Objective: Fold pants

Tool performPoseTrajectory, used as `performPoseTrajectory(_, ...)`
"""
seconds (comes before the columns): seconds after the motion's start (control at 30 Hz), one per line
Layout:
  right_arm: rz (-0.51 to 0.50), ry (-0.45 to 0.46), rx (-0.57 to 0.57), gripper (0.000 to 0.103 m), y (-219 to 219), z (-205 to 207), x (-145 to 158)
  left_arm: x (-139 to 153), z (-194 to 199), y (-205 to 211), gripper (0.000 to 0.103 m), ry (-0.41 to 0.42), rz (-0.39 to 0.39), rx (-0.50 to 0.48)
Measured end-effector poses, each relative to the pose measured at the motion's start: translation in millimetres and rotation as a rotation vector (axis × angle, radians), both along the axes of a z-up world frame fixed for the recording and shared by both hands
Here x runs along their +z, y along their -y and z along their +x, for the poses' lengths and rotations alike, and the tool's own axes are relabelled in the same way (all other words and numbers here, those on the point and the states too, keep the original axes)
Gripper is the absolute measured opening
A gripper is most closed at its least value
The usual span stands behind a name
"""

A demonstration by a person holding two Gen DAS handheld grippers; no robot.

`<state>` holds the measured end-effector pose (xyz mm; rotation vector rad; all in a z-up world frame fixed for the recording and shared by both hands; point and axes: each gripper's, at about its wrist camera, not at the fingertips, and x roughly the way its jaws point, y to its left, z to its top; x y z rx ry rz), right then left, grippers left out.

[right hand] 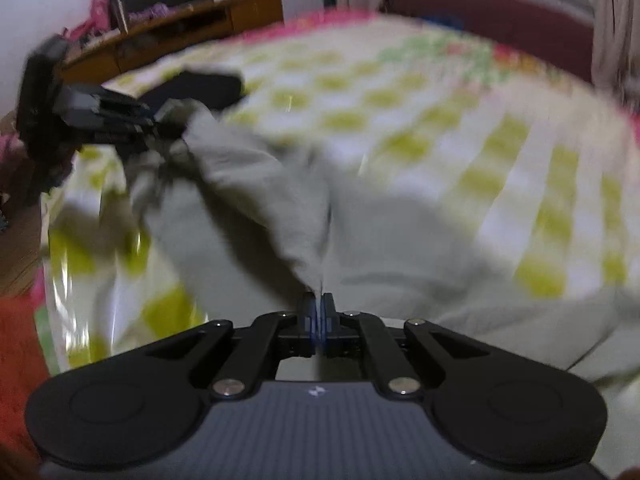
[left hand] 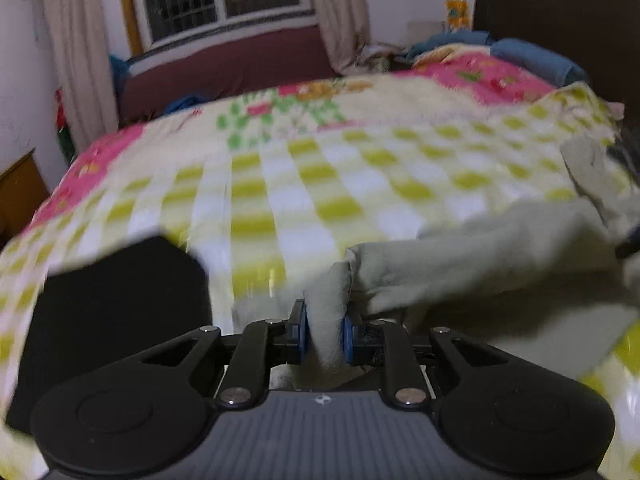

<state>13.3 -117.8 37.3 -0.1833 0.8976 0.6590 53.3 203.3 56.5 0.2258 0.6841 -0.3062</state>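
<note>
Over the checked bedspread [left hand: 280, 184] the pants [right hand: 248, 184] stretch tool to tool — left tool [left hand: 325, 330], right tool [right hand: 319, 320], each clamping cloth.

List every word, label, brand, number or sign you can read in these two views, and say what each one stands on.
No readable text in either view.
Left gripper: a small white emblem on its grey body, a mark only, no letters.
Right gripper: the same kind of small white emblem, no letters.
Yellow item by the headboard: printed, but too blurred to read.
Bedspread: checks and flowers only.
</note>
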Motion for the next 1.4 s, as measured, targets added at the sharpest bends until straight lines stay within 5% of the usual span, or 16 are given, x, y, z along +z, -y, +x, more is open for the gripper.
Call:
performPoseTrajectory(0.23,-0.087,-0.019,0.007,0.007,-21.6,-12.3,-25.8,-18.6,-21.4,-12.8,0.045,-0.01,-0.003,0.049)
performPoseTrajectory(0.43,-0.176,0.025,0.066,0.012,-30.7,-21.6,-19.7,-26.2,-42.2,-14.8,0.063,0.055,0.117,0.023)
performPoseTrajectory(0.57,-0.195,0.101,0.105,0.013,-45.3,-30.3,-5.9,-28.5,-46.1,-8.6,0.063,0.113,0.195,-0.005)
performPoseTrajectory(0.7,-0.139,0.182,0.208,0.031,-80.6,-25.3,11.4,-21.3,-44.8,-4.6,0.061,0.163,0.26,-0.062)
performPoseTrajectory(0.83,-0.075,0.256,0.289,0.033,-137.6,-9.3,6.9,-19.2,-45.3,-7.5,0.055,0.172,0.285,-0.087)
performPoseTrajectory(0.9,-0.059,0.243,0.314,0.03,-166.9,2.3,-5.1,-21.7,-46.8,-6.6,0.051,0.175,0.313,-0.1)
performPoseTrajectory(1.0,-0.113,0.24,0.323,0.001,-199.9,14.6,-16.4,-23.5,-45.0,-4.1,0.044,0.186,0.371,-0.118)
performPoseTrajectory(1.2,-0.083,0.341,0.333,0.002,-189.7,-0.4,17.9,-0.2,-56.0,-15.2,0.041,0.331,0.378,-0.104)
performPoseTrajectory(1.33,-0.151,0.155,0.331,0.007,-194.6,-2.7,-28.3,-42.2,-65.8,-8.9,0.045,0.184,0.458,-0.156)
performPoseTrajectory(1.4,-0.15,0.162,0.314,0.009,-191.9,-9.7,-37.2,-58.3,-75.1,-8.2,0.048,0.166,0.502,-0.151)
